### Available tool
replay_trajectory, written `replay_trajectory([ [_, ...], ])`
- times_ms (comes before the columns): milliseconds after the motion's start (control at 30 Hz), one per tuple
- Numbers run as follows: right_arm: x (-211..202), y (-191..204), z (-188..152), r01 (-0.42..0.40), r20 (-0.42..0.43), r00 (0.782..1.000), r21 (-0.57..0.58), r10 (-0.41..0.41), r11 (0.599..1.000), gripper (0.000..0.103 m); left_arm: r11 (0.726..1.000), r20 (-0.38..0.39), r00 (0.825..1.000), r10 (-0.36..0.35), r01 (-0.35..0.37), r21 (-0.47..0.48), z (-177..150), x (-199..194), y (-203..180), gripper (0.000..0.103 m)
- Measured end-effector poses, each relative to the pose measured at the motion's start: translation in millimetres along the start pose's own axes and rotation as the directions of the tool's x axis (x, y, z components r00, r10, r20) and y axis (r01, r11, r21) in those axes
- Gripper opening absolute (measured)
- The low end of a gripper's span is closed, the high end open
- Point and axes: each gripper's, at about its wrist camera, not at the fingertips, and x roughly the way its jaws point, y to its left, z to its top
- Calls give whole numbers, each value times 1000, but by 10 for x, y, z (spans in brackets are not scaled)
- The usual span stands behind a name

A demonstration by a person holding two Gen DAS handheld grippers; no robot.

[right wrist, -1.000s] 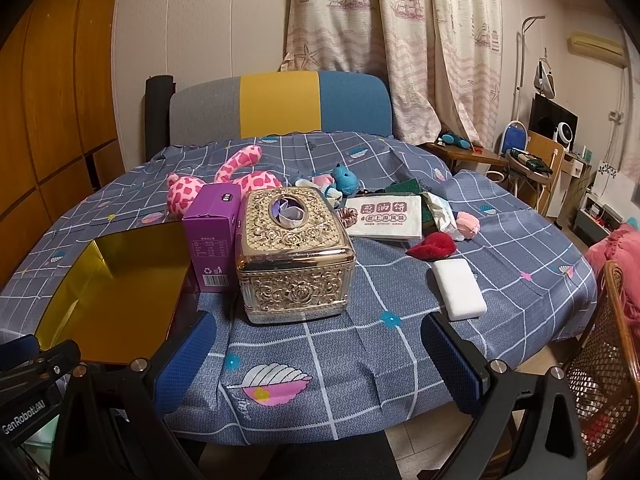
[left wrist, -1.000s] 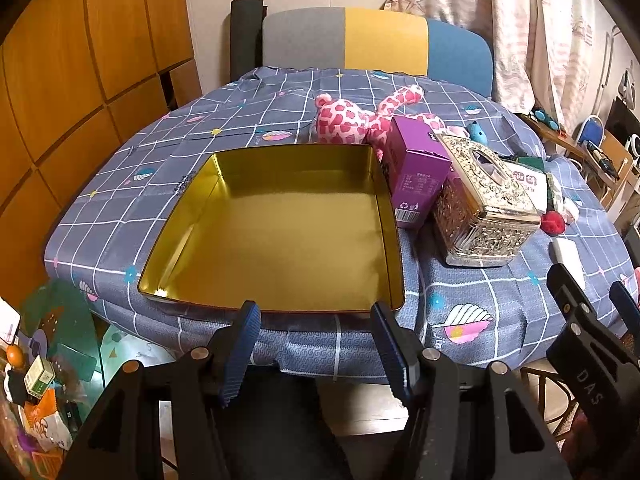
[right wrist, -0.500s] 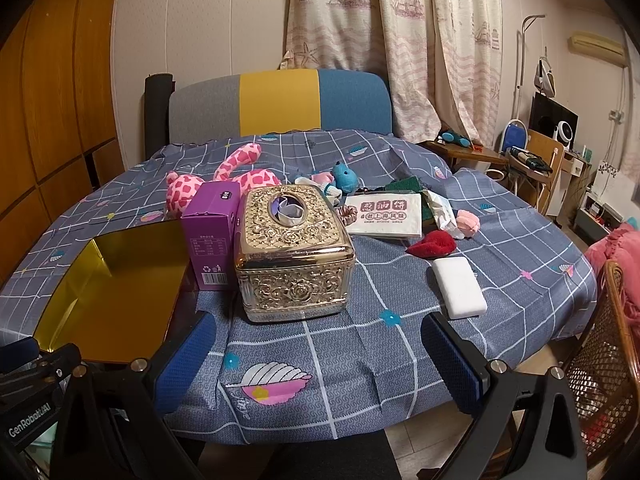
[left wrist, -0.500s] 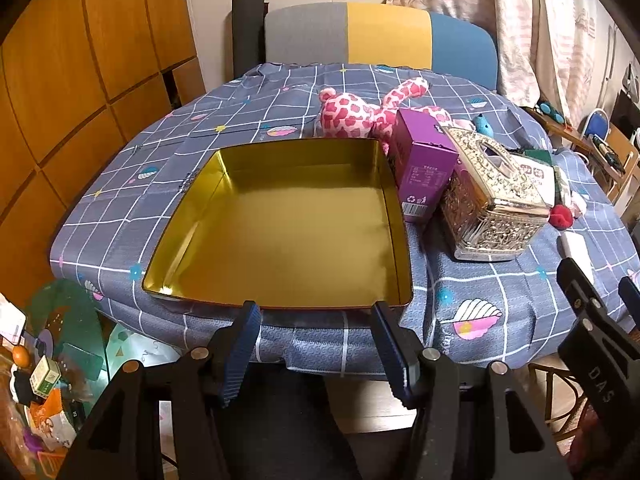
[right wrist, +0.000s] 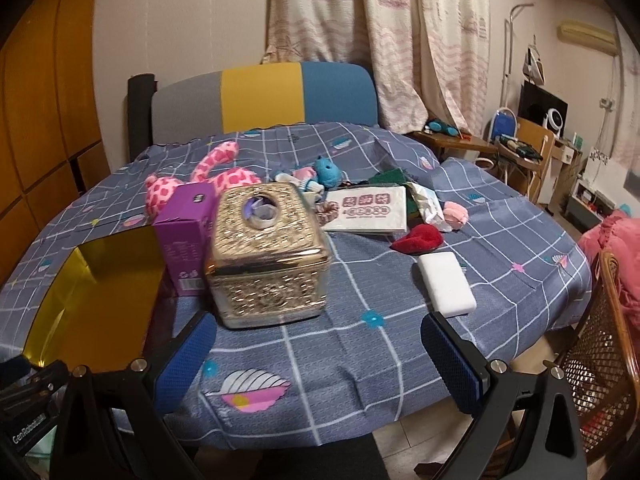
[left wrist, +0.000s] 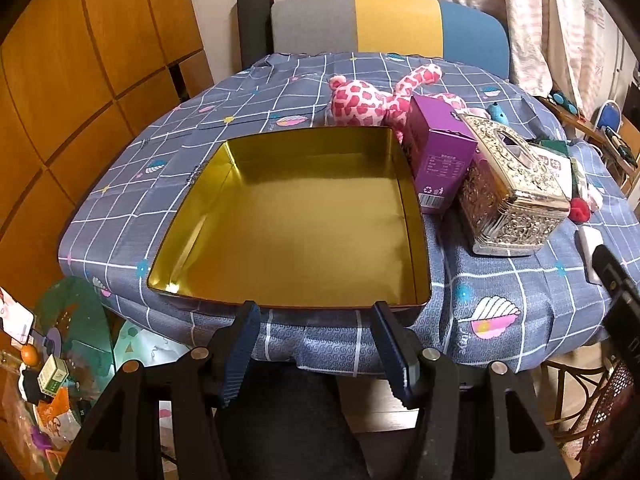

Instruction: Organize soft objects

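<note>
Both the left gripper (left wrist: 316, 344) and right gripper (right wrist: 316, 360) hang open and empty. The far pink plush toy (left wrist: 376, 96) looks light and squashy; pinch its body.

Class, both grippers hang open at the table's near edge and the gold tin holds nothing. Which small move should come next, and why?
Probably the right gripper should reach forward to the white sponge, the soft thing nearest its open jaws. The gold tin is bare, and the left gripper waits open at its near rim.
</note>
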Motion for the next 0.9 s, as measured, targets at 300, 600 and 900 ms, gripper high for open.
replay_trajectory([
  [300,570,-742,218,41,-119,992,9,-40,999,103,991,-61,994,-88,94,96,25,165,-297,58],
  [600,1268,-1463,189,112,-216,972,77,-93,991,103,900,-103,912,-397,408,150,89,158,-675,58],
  [900,1768,-1725,247,59,-244,970,153,-20,986,82,814,-175,830,-530,556,170,246,137,-1034,58],
])
